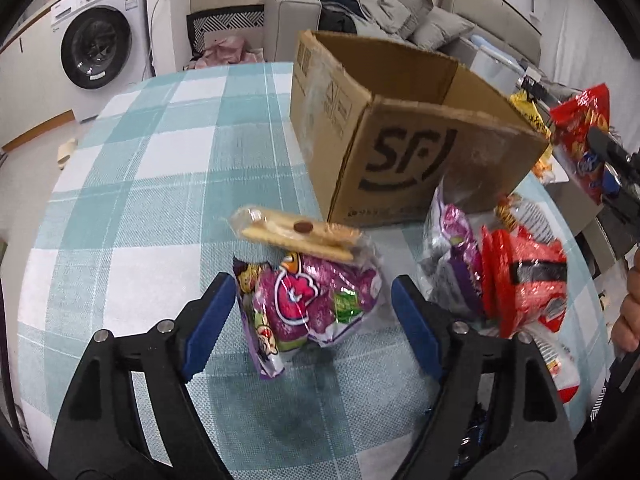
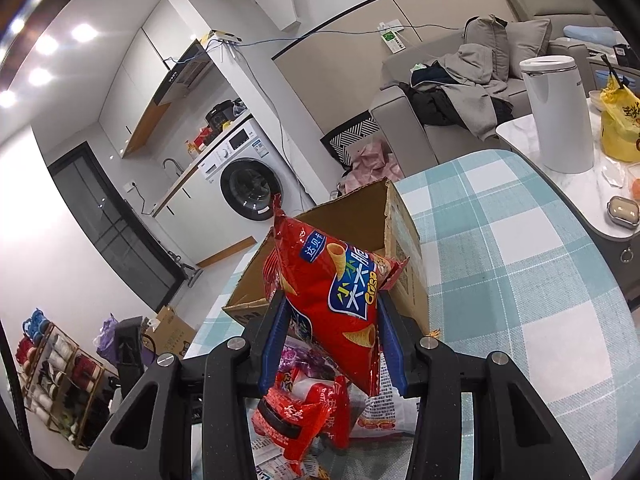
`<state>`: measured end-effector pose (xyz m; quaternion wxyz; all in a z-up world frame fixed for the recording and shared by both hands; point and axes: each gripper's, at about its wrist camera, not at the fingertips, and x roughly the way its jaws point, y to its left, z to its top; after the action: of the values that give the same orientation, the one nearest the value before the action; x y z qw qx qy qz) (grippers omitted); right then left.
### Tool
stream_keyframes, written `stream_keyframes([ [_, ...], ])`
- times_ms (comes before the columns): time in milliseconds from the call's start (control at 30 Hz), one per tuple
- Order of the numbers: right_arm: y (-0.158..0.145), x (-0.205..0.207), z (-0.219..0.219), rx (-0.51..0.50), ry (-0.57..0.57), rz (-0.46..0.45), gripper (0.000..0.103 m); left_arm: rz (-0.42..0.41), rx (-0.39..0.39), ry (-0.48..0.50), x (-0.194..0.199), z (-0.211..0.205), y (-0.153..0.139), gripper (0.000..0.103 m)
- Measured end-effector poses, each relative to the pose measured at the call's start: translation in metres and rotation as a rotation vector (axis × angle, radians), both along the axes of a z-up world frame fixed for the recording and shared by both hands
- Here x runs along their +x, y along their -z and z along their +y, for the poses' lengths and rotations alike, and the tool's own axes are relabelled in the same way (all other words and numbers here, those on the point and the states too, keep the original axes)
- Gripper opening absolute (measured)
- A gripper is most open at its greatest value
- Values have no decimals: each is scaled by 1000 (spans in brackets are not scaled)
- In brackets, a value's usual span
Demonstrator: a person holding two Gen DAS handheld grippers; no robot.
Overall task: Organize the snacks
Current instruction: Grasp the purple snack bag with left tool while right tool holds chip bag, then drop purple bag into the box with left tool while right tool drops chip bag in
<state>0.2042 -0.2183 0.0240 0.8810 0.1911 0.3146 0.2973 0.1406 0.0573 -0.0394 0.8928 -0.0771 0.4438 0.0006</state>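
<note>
My left gripper (image 1: 312,320) is open, its blue pads on either side of a purple snack bag (image 1: 308,308) lying on the checked tablecloth (image 1: 140,160). A clear pack of crackers (image 1: 296,234) rests on that bag's far end. An open cardboard box (image 1: 404,128) marked SF stands beyond. My right gripper (image 2: 334,340) is shut on a red crisp bag (image 2: 336,296) and holds it in the air beside the open box (image 2: 320,248). That red bag also shows at the right edge of the left wrist view (image 1: 584,136).
A pile of red and purple snack packs (image 1: 516,280) lies right of the left gripper and below the right gripper (image 2: 308,408). A white kettle (image 2: 556,112) and a yellow bag (image 2: 620,120) stand on a side table. A washing machine (image 1: 96,44) and sofa (image 1: 360,16) are behind.
</note>
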Motion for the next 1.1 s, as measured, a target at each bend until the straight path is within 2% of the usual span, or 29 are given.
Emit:
stream_keyframes([
  [33, 0, -1, 0, -1, 1, 2, 43, 1, 12, -8, -1, 0, 2, 73],
  [67, 0, -1, 0, -1, 1, 4, 43, 0, 23, -15, -1, 0, 3, 63],
  [100, 0, -1, 0, -1, 0, 5, 43, 7, 18, -9, -1, 0, 5, 62],
  [133, 0, -1, 0, -2, 0, 4, 43, 4, -4, 3, -1, 1, 4, 51],
  [167, 0, -1, 0, -1, -1, 4, 43, 7, -18, 11, -2, 2, 4, 49],
  [367, -1, -2, 2, 5, -9, -1, 43, -43, -23, 23, -13, -2, -10, 45],
  [767, -6, 0, 7, 17, -28, -14, 43, -221, -67, 26, -33, -5, -78, 45],
  [1100, -15, 10, 20, 23, -48, -32, 43, -315, -58, 55, -9, -25, -126, 45],
])
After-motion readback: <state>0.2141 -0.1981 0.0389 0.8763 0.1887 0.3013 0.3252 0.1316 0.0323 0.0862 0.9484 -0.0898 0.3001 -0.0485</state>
